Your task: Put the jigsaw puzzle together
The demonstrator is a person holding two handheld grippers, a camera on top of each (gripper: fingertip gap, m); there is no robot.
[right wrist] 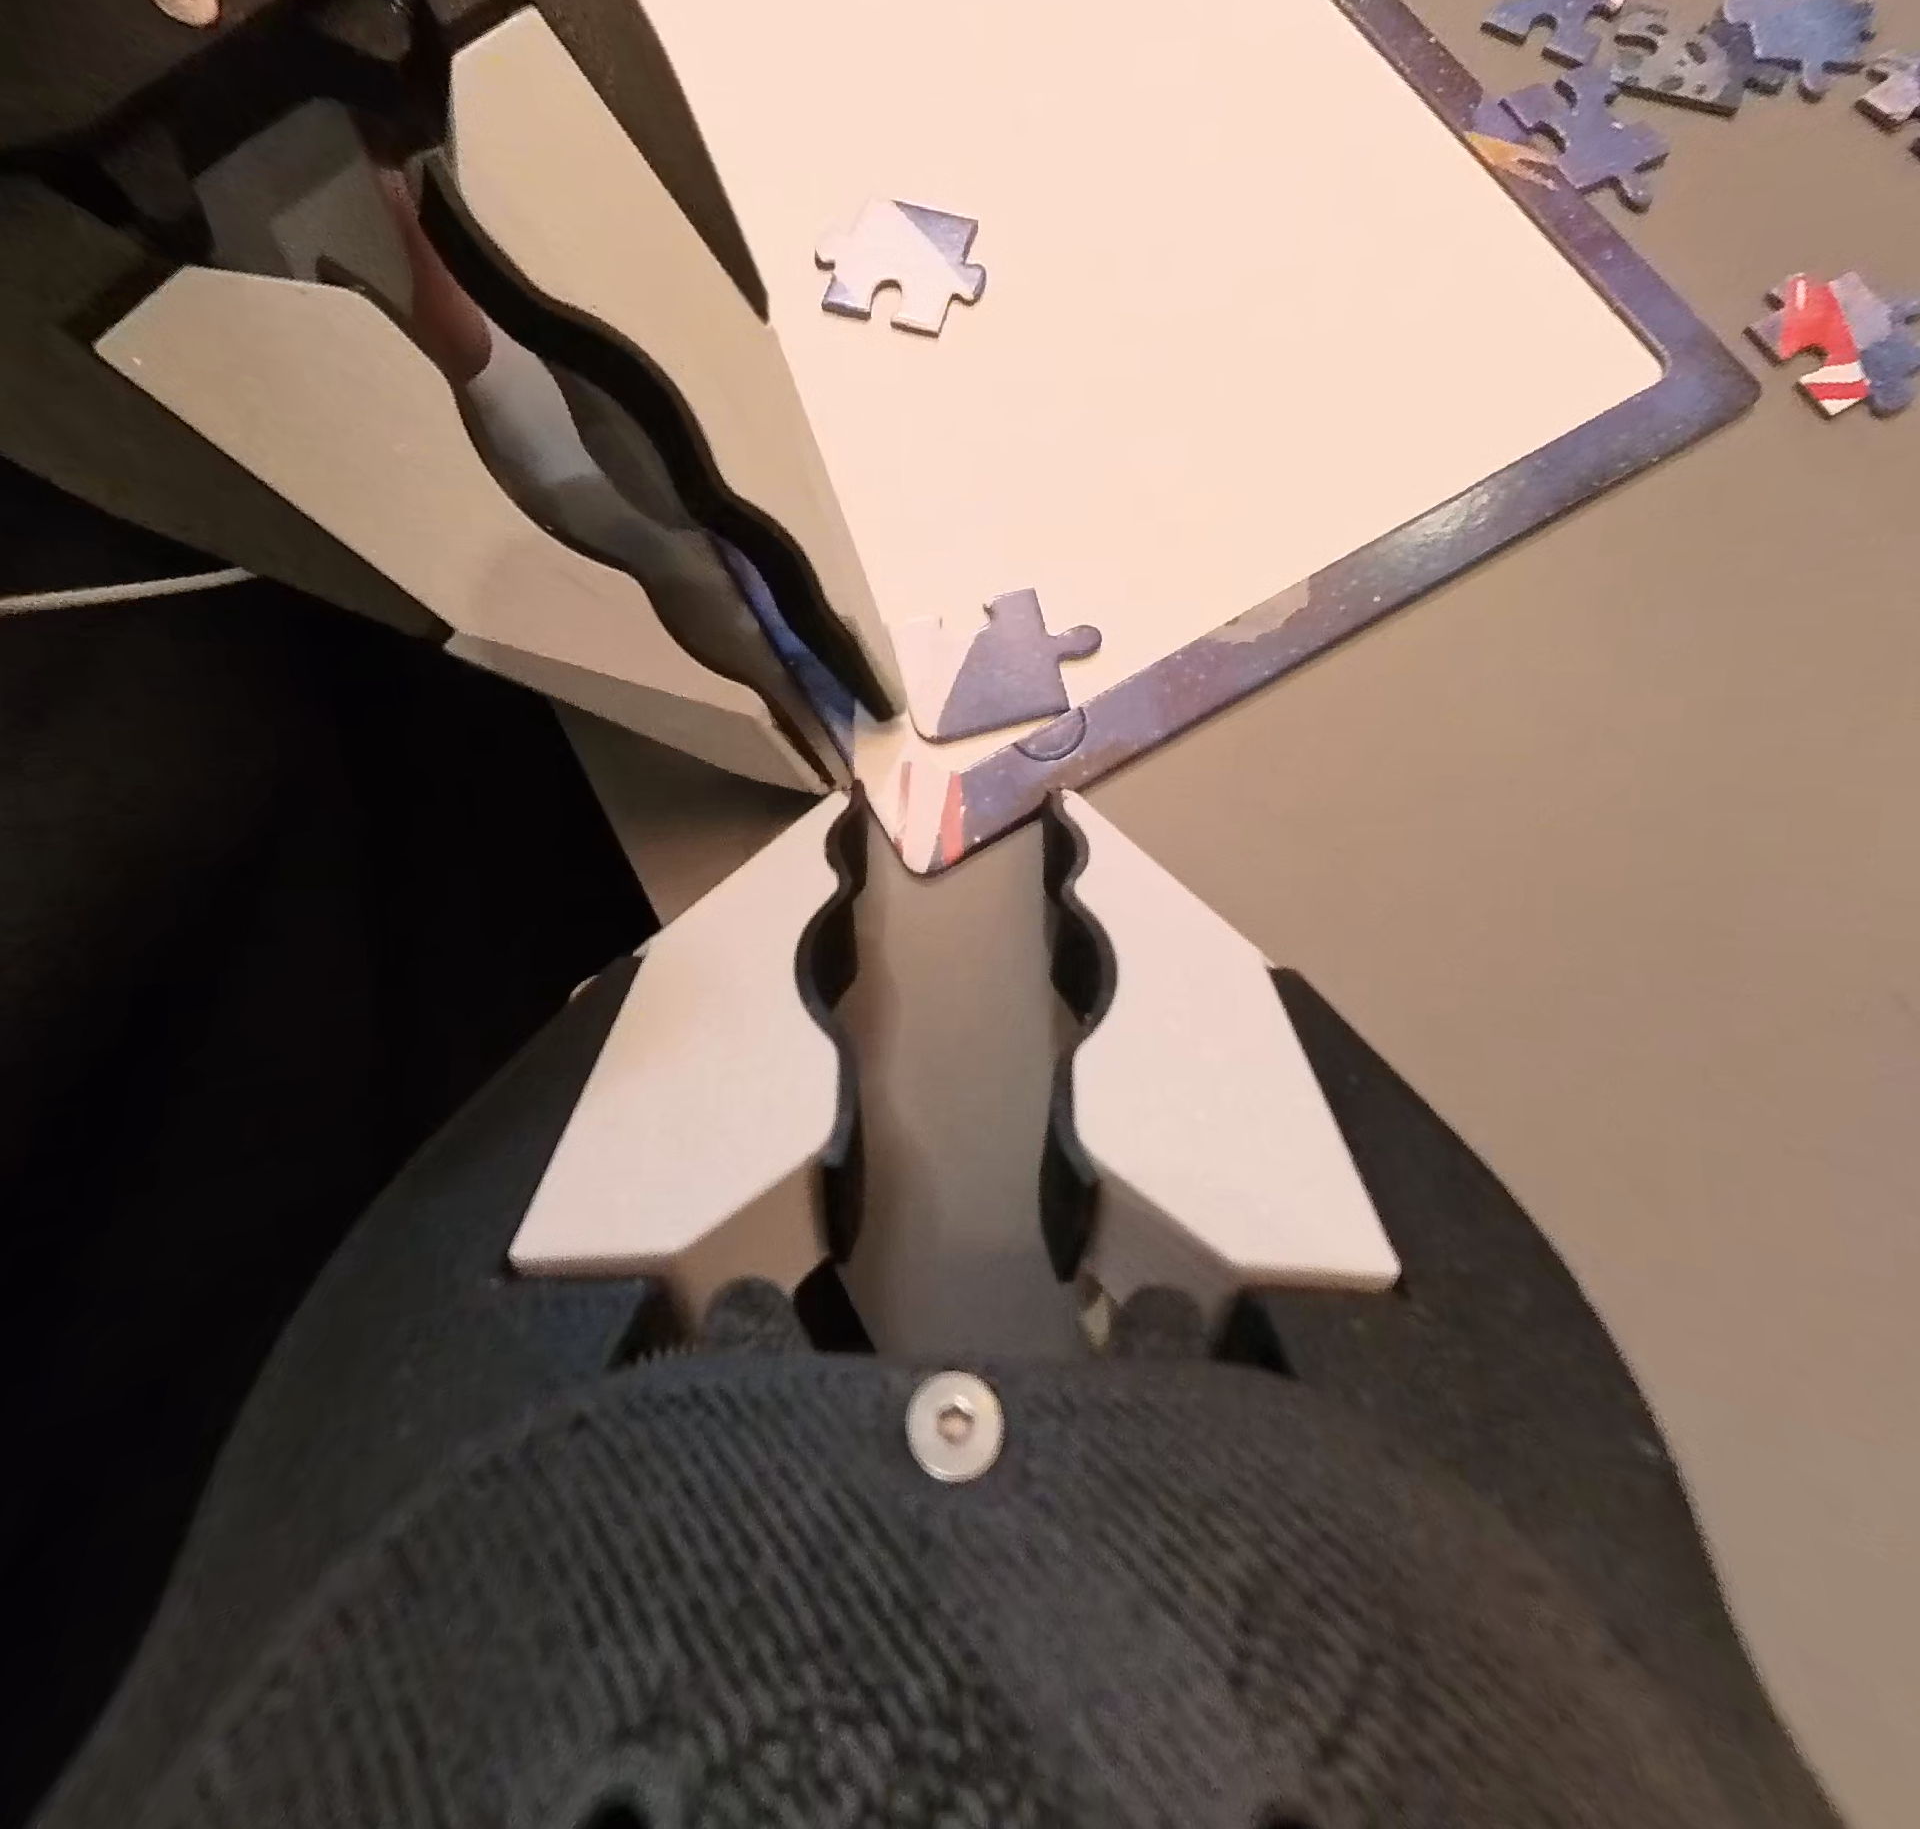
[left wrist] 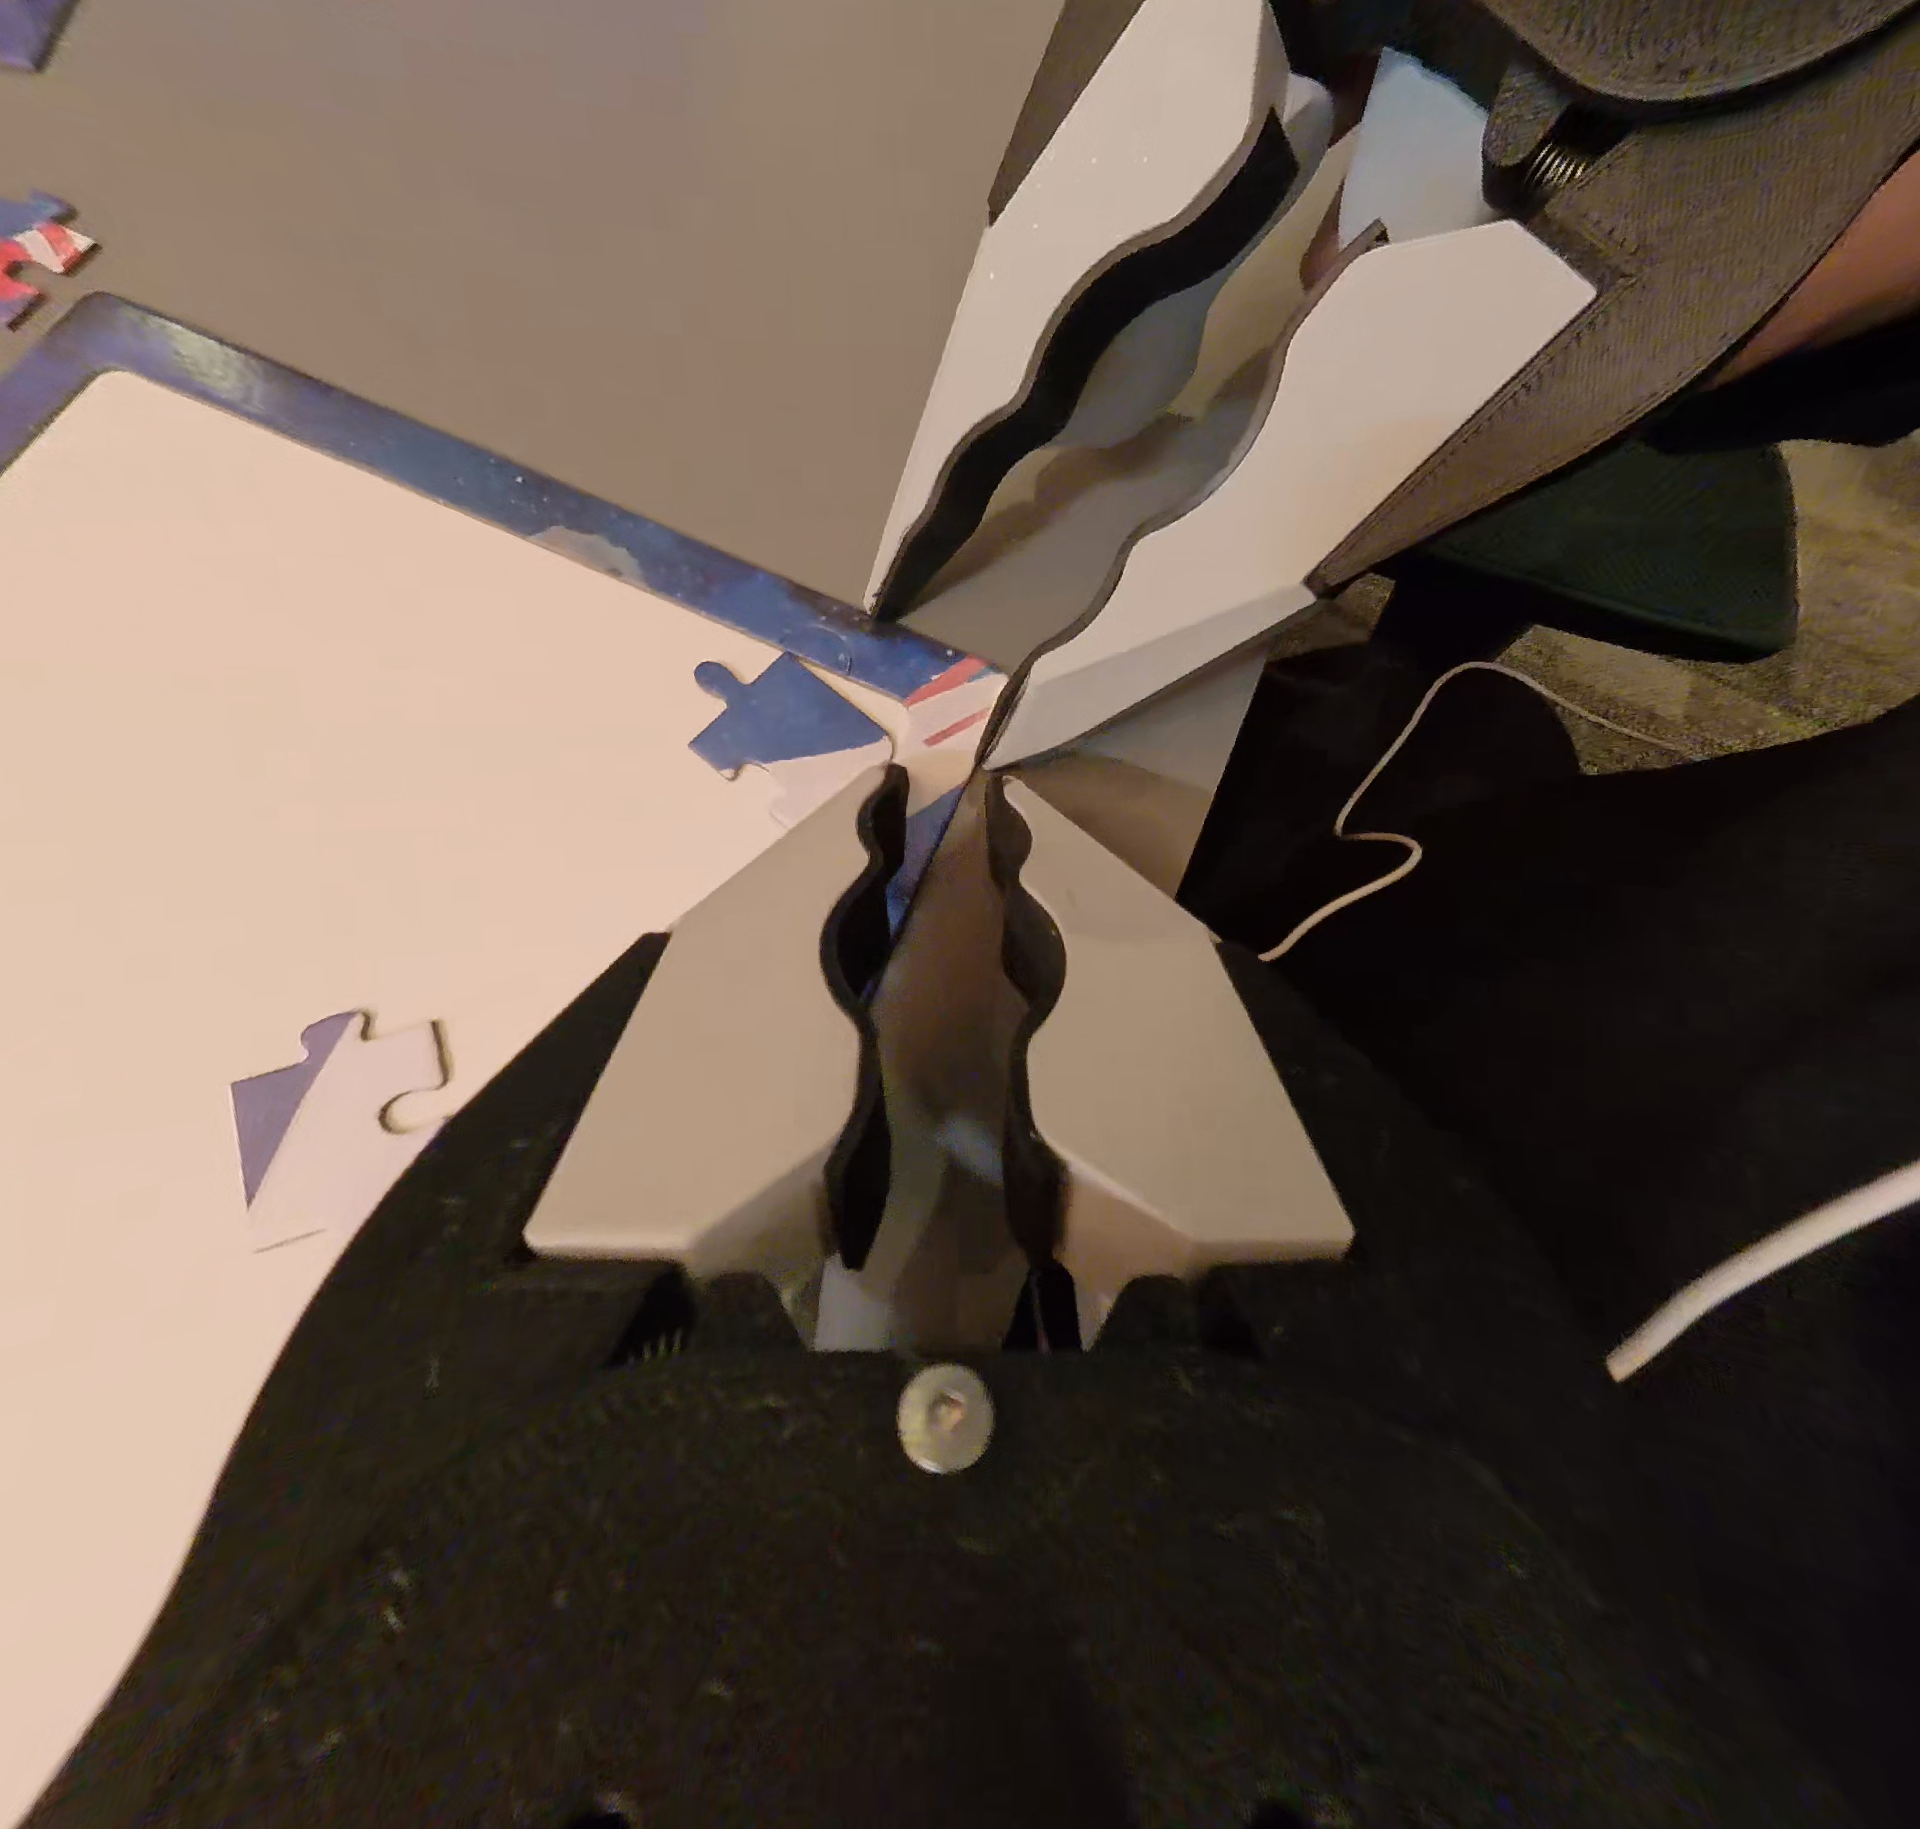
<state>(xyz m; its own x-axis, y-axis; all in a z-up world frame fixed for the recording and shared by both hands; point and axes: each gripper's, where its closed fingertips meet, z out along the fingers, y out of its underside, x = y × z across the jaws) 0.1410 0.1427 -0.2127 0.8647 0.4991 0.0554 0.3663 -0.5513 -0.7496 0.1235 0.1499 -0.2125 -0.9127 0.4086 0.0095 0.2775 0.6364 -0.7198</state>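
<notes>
The puzzle frame (left wrist: 499, 491) has a dark blue border around a white board (right wrist: 1143, 273). Its near corner (right wrist: 925, 829) has red and white stripes. My left gripper (left wrist: 940, 777) is shut on the frame's blue border right beside that corner; it also shows in the right wrist view (right wrist: 857, 745). My right gripper (right wrist: 956, 797) is open, one fingertip on each side of the corner; it also shows in the left wrist view (left wrist: 940, 683). A blue and white piece (right wrist: 1003, 678) lies on the board by the corner. A second piece (right wrist: 904, 262) lies farther in.
Several loose blue pieces (right wrist: 1714, 34) lie on the grey table (right wrist: 1455, 948) beyond the frame, with a red and blue piece (right wrist: 1839, 345) near its far corner. The table edge runs close behind the grippers. A white cable (left wrist: 1382, 844) hangs over dark cloth there. Only a small space, under 4 cm, lies between the two pairs of fingers.
</notes>
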